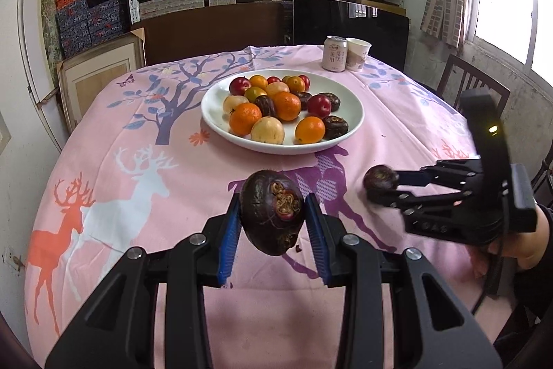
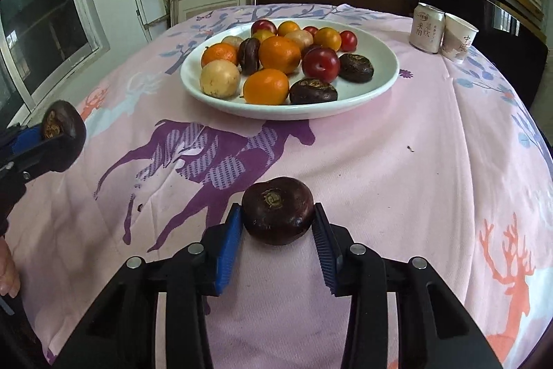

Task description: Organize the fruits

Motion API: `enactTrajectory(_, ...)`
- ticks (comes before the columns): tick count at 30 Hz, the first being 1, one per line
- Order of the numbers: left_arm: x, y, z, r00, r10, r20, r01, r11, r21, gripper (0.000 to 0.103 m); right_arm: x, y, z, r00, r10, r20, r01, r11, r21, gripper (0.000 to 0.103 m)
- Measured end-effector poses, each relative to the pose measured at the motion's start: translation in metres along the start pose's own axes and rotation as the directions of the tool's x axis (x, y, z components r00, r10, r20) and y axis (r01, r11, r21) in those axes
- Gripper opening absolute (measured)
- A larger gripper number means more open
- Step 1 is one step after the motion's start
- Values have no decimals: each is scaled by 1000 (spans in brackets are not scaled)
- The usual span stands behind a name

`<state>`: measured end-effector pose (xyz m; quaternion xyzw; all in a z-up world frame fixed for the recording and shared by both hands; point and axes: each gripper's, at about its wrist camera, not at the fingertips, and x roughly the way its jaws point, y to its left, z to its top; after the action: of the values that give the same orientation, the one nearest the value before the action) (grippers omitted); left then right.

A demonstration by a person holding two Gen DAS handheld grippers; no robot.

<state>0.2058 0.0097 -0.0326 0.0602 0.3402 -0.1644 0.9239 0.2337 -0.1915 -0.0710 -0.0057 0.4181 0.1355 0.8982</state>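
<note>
A white plate (image 1: 349,130) (image 2: 383,82) holds several fruits: oranges (image 1: 244,118), red plums (image 1: 318,105), pale round fruits (image 1: 268,129) and dark water chestnuts (image 1: 334,126). My left gripper (image 1: 273,213) is shut on a dark water chestnut (image 1: 271,211) and holds it above the cloth in front of the plate; it also shows at the left of the right wrist view (image 2: 64,123). My right gripper (image 2: 277,217) is shut on another dark water chestnut (image 2: 277,213), seen at the right of the left wrist view (image 1: 380,178).
A round table with a pink deer-print cloth (image 1: 172,182) (image 2: 414,161). A drink can (image 1: 334,53) (image 2: 425,28) and a paper cup (image 1: 357,54) (image 2: 459,38) stand behind the plate. Chairs and shelves of boxes stand beyond the table.
</note>
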Motion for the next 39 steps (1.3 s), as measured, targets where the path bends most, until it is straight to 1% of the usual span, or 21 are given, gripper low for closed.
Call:
enactTrajectory(5, 5, 3, 2, 1000, -26, 0, 26, 999, -21, 36, -22, -33, 4, 998, -3, 61, -1, 997, 72, 41)
enactTrajectory(7, 14, 6, 11, 998, -65, -9, 64, 997, -42, 36, -24, -48, 17, 997, -10, 73, 2, 995, 100, 41)
enactTrajectory(9, 28, 7, 30, 997, -78, -17, 77, 996, -54, 36, -29, -59, 37, 994, -9, 110, -4, 993, 120, 42)
enactTrajectory(13, 52, 6, 80, 994, -109, 5, 109, 991, -78, 36, -35, -67, 87, 981, -3, 195, -16, 995, 96, 41)
enactTrajectory(16, 81, 7, 113, 994, -113, 1, 112, 989, -100, 36, -19, -70, 124, 976, 12, 215, -30, 996, 83, 41)
enactTrajectory(19, 111, 13, 129, 995, -101, -18, 98, 987, -128, 36, 11, -73, 149, 979, 41, 199, -59, 995, 86, 41)
enactTrajectory(22, 138, 22, 137, 996, -85, -36, 78, 984, -159, 36, 40, -72, 162, 982, 86, 166, -100, 992, 77, 44)
enactTrajectory(23, 146, 24, 140, 996, -83, -45, 75, 984, -161, 36, 47, -69, 164, 985, 74, 157, -86, 994, 70, 55)
enactTrajectory(24, 152, 25, 141, 995, -81, -52, 72, 985, -160, 38, 51, -66, 165, 985, 67, 159, -78, 995, 63, 67)
enactTrajectory(25, 154, 25, 142, 995, -82, -55, 73, 985, -158, 57, 51, -65, 165, 984, 66, 165, -77, 995, 62, 68)
enactTrajectory(26, 154, 25, 143, 995, -78, -55, 69, 986, -154, 68, 49, -65, 164, 983, 72, 169, -84, 994, 68, 68)
enactTrajectory(27, 149, 26, 143, 997, -65, -37, 59, 987, -152, 84, 45, -65, 161, 981, 82, 176, -97, 993, 75, 68)
enactTrajectory(28, 142, 27, 142, 999, -52, -13, 50, 987, -151, 96, 38, -66, 156, 979, 86, 186, -103, 991, 84, 68)
enactTrajectory(29, 135, 28, 142, 999, -48, 7, 49, 987, -152, 99, 31, -67, 151, 979, 81, 189, -100, 991, 88, 68)
enactTrajectory(30, 128, 30, 140, 999, -53, 11, 54, 986, -160, 98, 23, -67, 144, 978, 81, 192, -99, 991, 90, 68)
enactTrajectory(32, 114, 32, 131, 996, -85, -19, 79, 977, -197, 98, 1, -65, 124, 977, 88, 195, -108, 990, 94, 68)
enactTrajectory(33, 106, 32, 123, 995, -99, -30, 90, 974, -209, 98, -10, -62, 114, 979, 75, 191, -92, 992, 87, 68)
enactTrajectory(34, 94, 30, 113, 996, -83, -36, 74, 976, -204, 98, -25, -57, 99, 978, 65, 197, -81, 994, 73, 68)
enactTrajectory(35, 82, 28, 103, 997, -63, -31, 56, 980, -193, 98, -40, -52, 83, 976, 66, 206, -80, 995, 63, 70)
enactTrajectory(36, 68, 24, 90, 999, -48, -19, 44, 983, -180, 98, -51, -47, 69, 975, 63, 211, -77, 995, 59, 75)
enactTrajectory(39, 29, 9, 58, 1000, -2, -11, 0, 990, -143, 98, -86, -28, 19, 974, 55, 218, -68, 996, 53, 82)
